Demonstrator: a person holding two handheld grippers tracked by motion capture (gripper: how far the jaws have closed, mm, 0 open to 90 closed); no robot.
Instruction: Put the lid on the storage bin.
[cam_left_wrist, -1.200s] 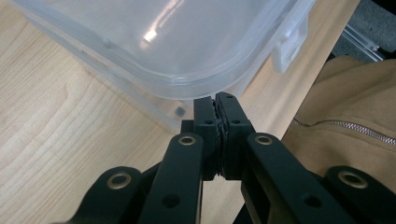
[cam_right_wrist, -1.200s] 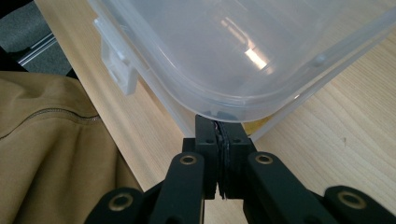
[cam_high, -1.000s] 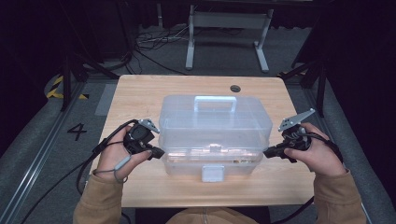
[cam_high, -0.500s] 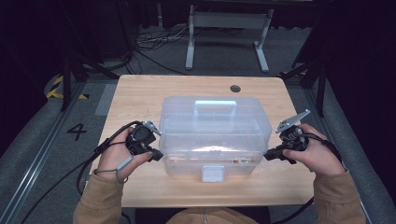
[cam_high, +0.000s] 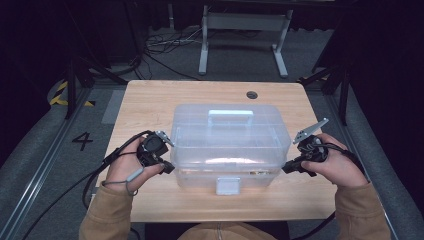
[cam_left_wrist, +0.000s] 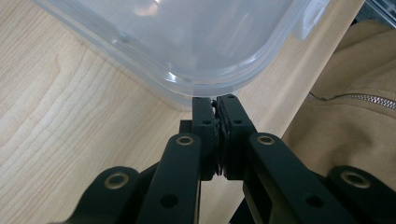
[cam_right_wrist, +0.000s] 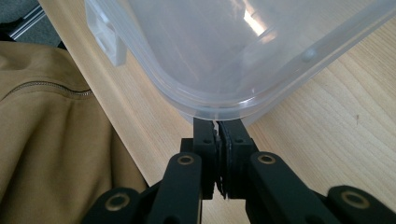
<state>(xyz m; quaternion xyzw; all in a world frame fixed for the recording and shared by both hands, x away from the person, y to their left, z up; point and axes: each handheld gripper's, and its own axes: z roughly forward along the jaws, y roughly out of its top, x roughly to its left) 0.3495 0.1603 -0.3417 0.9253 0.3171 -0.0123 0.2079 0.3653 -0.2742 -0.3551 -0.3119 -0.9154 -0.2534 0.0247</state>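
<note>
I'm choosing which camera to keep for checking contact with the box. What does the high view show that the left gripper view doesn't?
High view alone: the whole clear plastic box with its lid handle and front latch, the right hand-held gripper at its right near corner, the floor and a metal stand behind the table.

Left gripper view alone: the left hand-held gripper seen close, jaws shut, tips under the rounded corner rim of the box; the zip of a tan jacket.

Both: the box, the wooden table, the left hand-held gripper, tan sleeves or jacket.
</note>
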